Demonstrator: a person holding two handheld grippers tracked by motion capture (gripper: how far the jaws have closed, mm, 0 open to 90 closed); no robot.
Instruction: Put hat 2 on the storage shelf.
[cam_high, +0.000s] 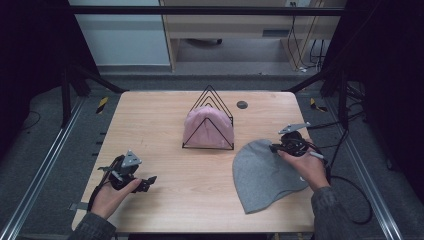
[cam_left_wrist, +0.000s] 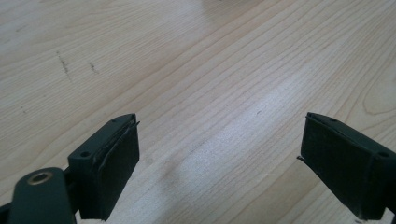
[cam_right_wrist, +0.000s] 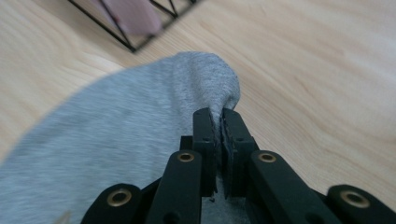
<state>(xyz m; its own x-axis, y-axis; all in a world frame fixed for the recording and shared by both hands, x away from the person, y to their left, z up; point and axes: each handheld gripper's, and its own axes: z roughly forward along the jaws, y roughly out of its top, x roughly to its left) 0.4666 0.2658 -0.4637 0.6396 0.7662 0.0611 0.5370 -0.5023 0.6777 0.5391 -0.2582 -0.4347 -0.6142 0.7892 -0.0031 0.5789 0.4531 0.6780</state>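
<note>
Grey beanie (cam_right_wrist: 116, 135) edge pinched in my right claw (cam_right_wrist: 219, 135); left claw (cam_left_wrist: 219, 163) wide, idle. Pink beanie (cam_high: 207, 127) already racked, grey one probably next.

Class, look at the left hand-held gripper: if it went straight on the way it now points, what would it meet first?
Probably the bare table. The left hand-held gripper is open with nothing between its jaws and looks down onto the wood ahead; how far off that wood lies is unclear.

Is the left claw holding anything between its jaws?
No: in the left gripper view the left claw stands wide open over the bare wooden table, with nothing between its jaws.
</note>
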